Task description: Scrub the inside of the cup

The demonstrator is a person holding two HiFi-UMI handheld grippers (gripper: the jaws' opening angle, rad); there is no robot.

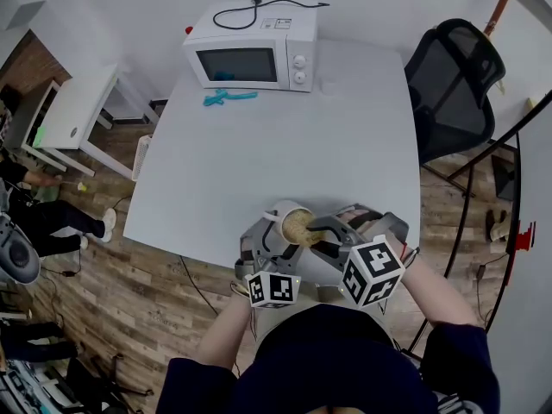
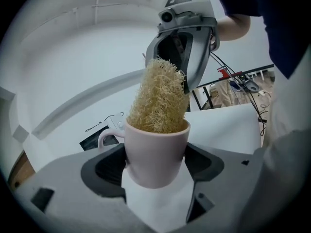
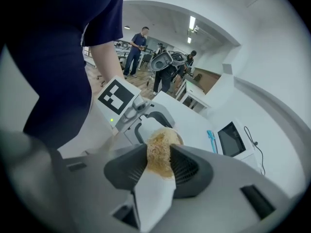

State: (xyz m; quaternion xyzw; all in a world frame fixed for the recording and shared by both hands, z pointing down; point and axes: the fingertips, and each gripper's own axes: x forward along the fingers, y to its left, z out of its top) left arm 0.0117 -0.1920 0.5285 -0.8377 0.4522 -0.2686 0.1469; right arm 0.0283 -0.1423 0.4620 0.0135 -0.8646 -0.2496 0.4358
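Jaws of the left gripper (image 2: 155,165) are clamped on the pale cup (image 2: 156,154), one dark pad pressed against each side of its lower wall. In the left gripper view, its handle points off to the left. The cup sits upright at the near edge of the white table (image 1: 285,136), just in front of the person's body. Whether its base rests on the tabletop or hangs slightly above it is hard to tell from these views.

The right gripper (image 3: 160,166) has its jaws closed on a tan loofah scrubber (image 3: 159,154), squeezing one end between the ribbed pads. The scrubber's other end is sunk into the cup's mouth and fills most of the opening. The rest rises above the rim, leaning toward the right gripper, which comes down at it from above and to the right.

Farther out on the table, a white microwave (image 1: 250,54) stands at the far edge with a black cable (image 1: 259,7) lying on top. A small teal object (image 1: 228,97) lies on the table just in front of it. A black mesh office chair (image 1: 453,76) stands by the table's far right corner. A small white desk (image 1: 73,110) stands on the wood floor to the left. In the right gripper view, several people (image 3: 138,47) stand in the background of the room.
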